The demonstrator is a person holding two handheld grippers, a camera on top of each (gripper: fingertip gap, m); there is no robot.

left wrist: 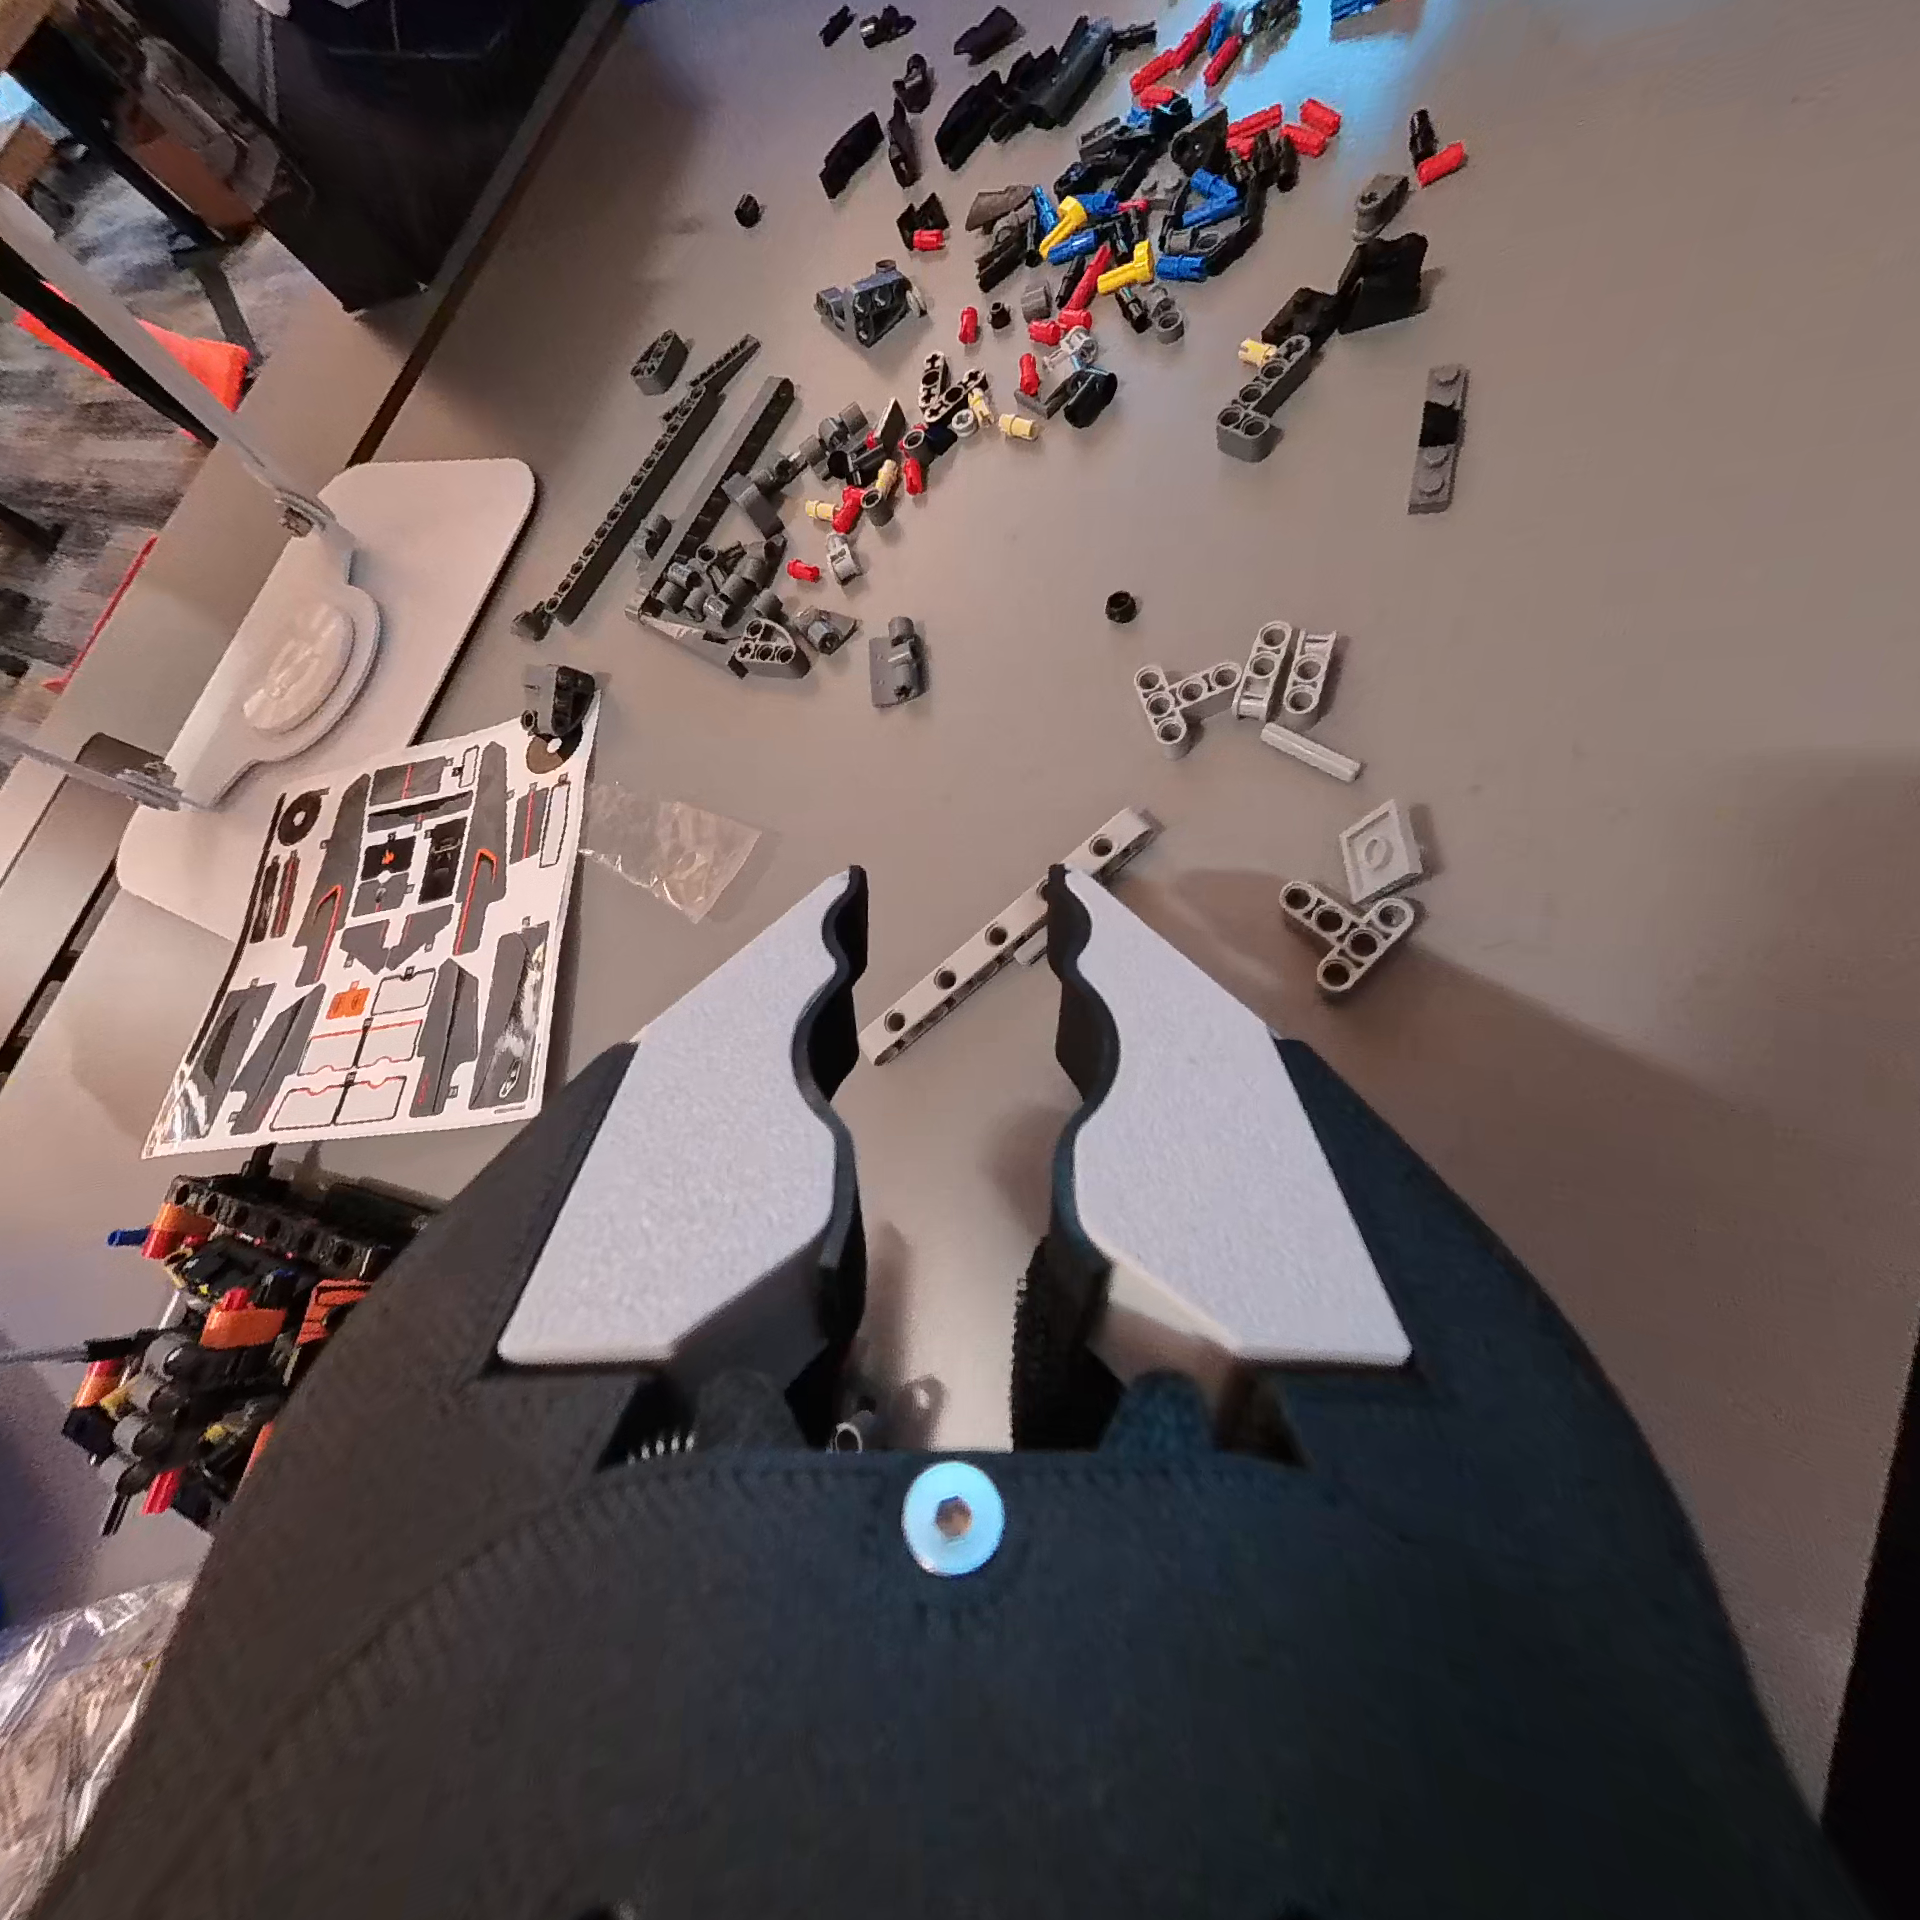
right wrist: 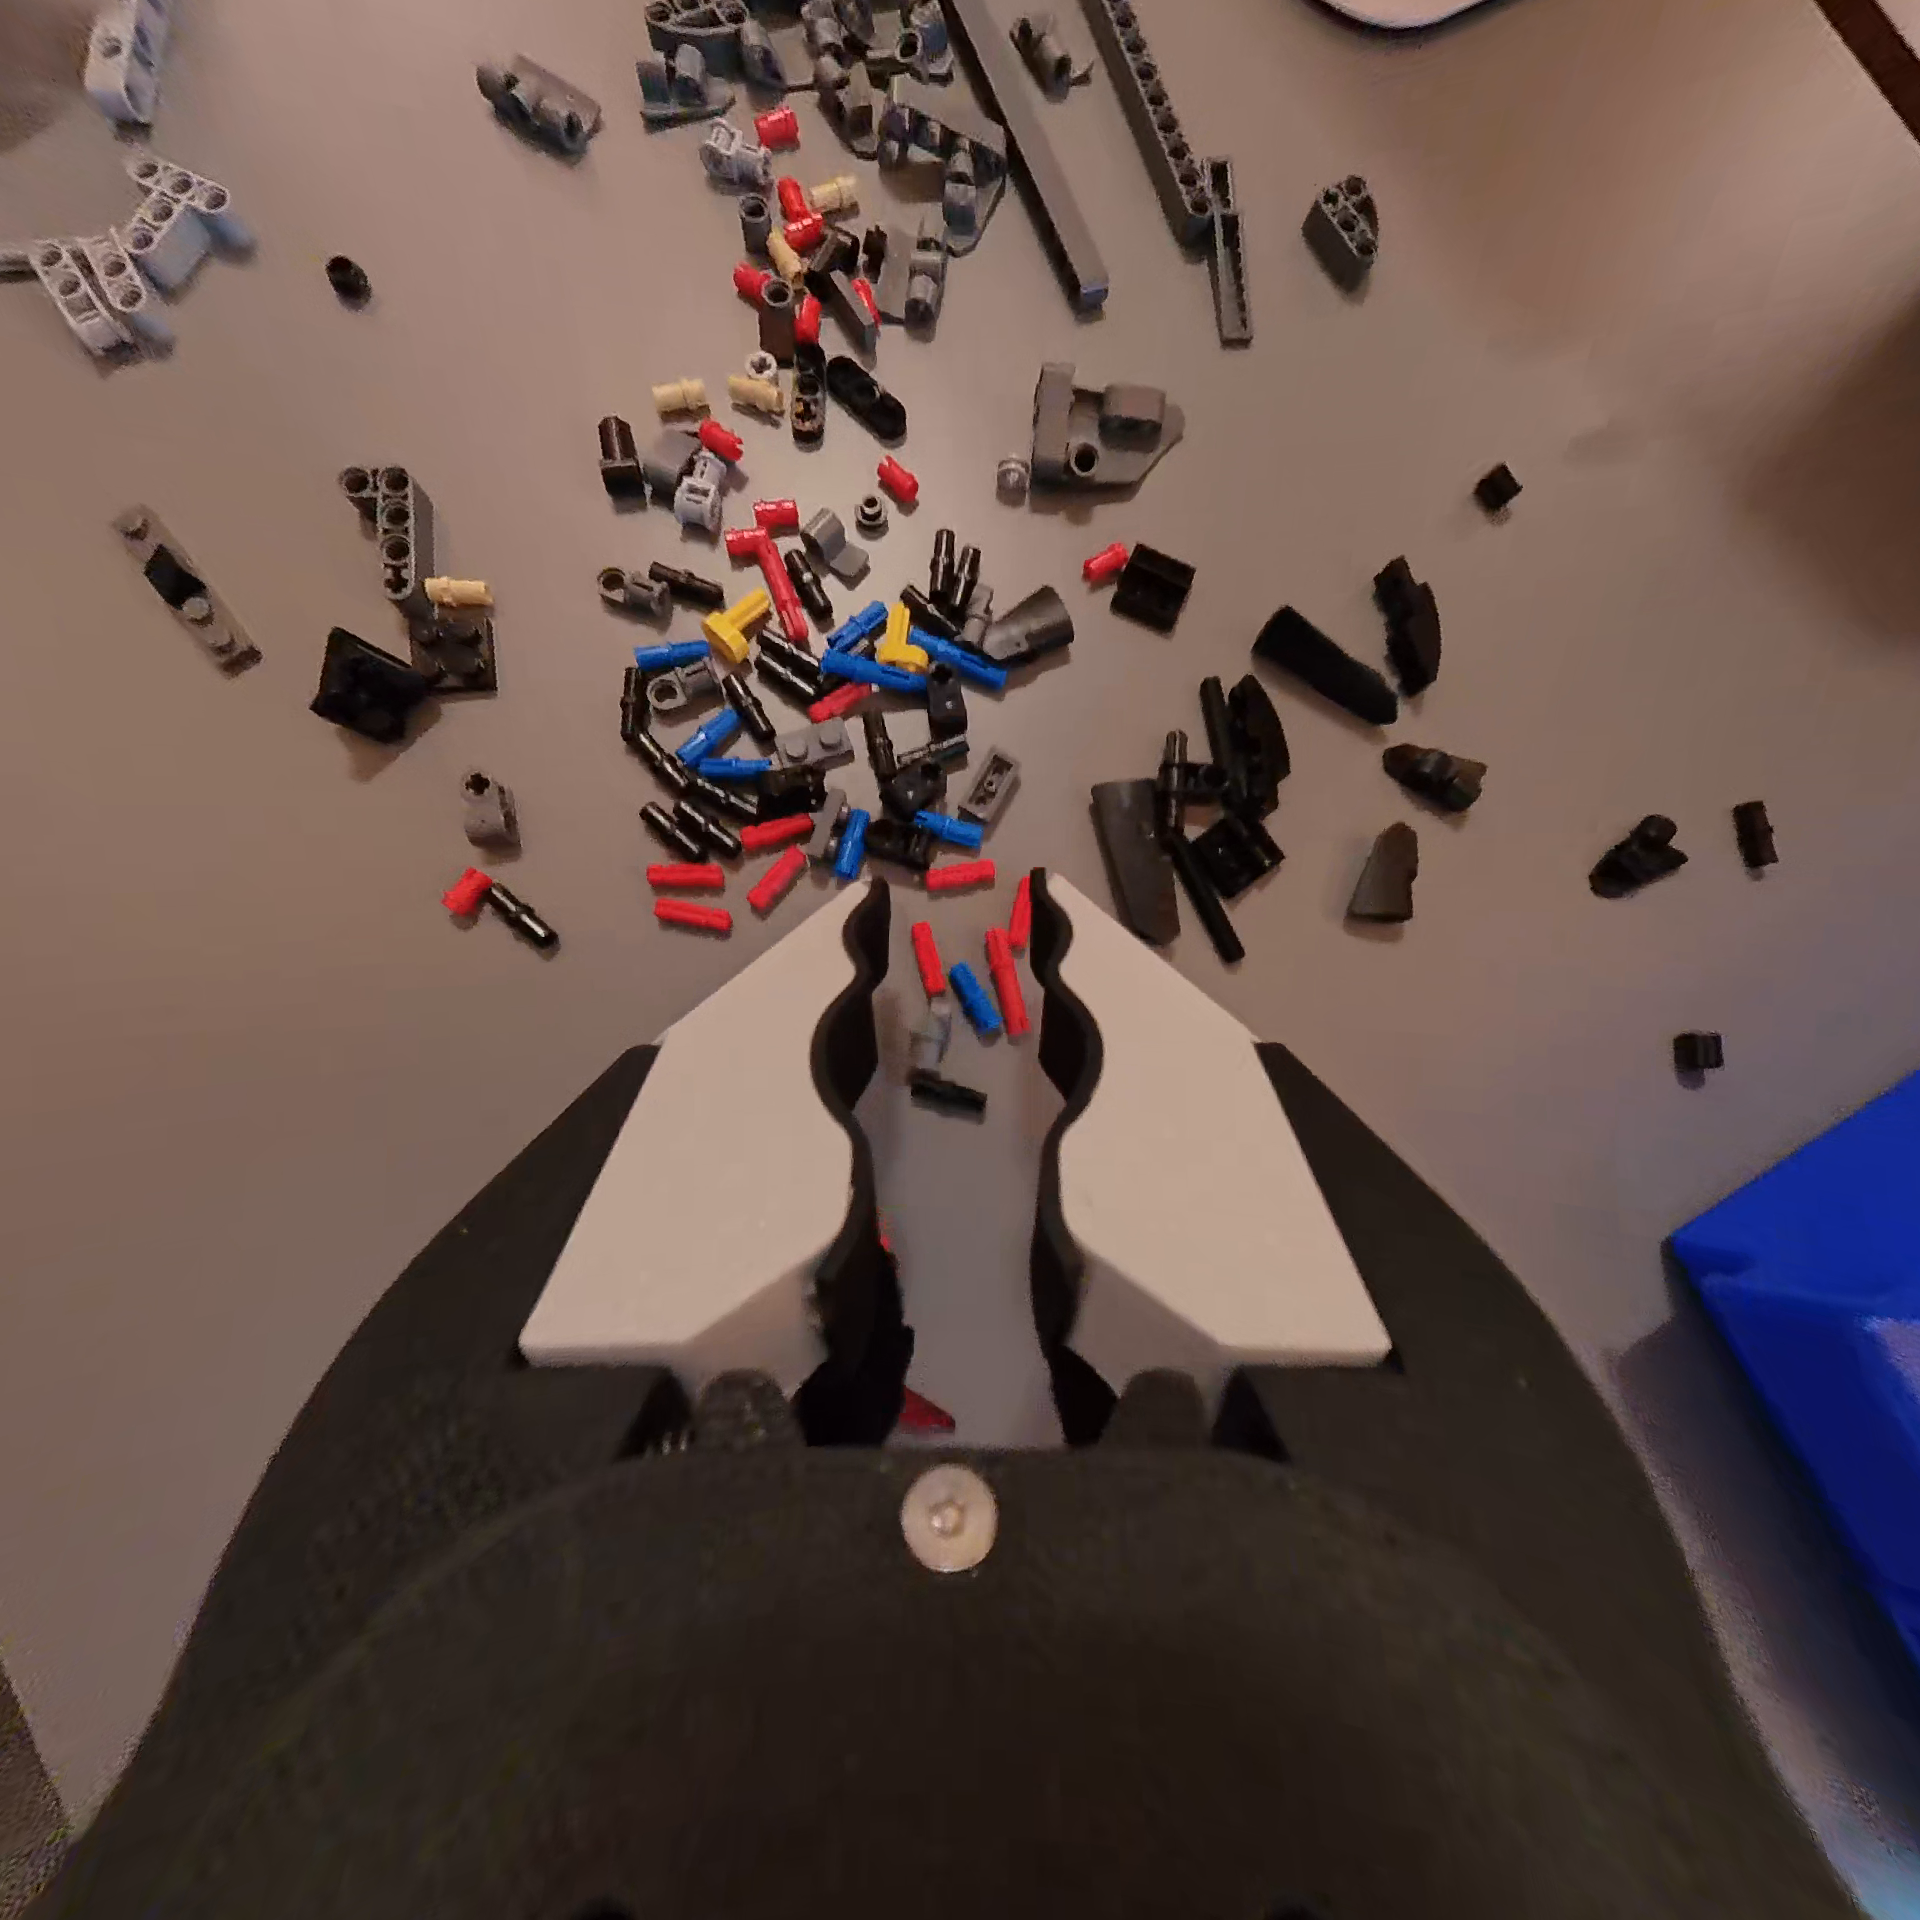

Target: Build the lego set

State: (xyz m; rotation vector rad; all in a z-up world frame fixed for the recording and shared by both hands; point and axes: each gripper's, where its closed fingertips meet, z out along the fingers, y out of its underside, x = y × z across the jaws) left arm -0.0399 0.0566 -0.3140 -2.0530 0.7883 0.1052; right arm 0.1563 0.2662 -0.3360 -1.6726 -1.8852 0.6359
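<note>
My left gripper is open and empty above a long light grey beam with holes that lies on the grey table. Loose light grey pieces and a T-shaped grey beam lie just beyond. The partly built black, orange and red model sits at lower left. My right gripper is open and empty over small red pins and a blue pin at the near edge of a pile of blue, red, yellow and black pins.
A sticker sheet lies left of my left gripper, with a clear plastic scrap beside it. A monitor stand base sits at the table's left edge. Long dark beams lie far back. A blue box is at right. About 30 centimetres separates my left fingertips from my right.
</note>
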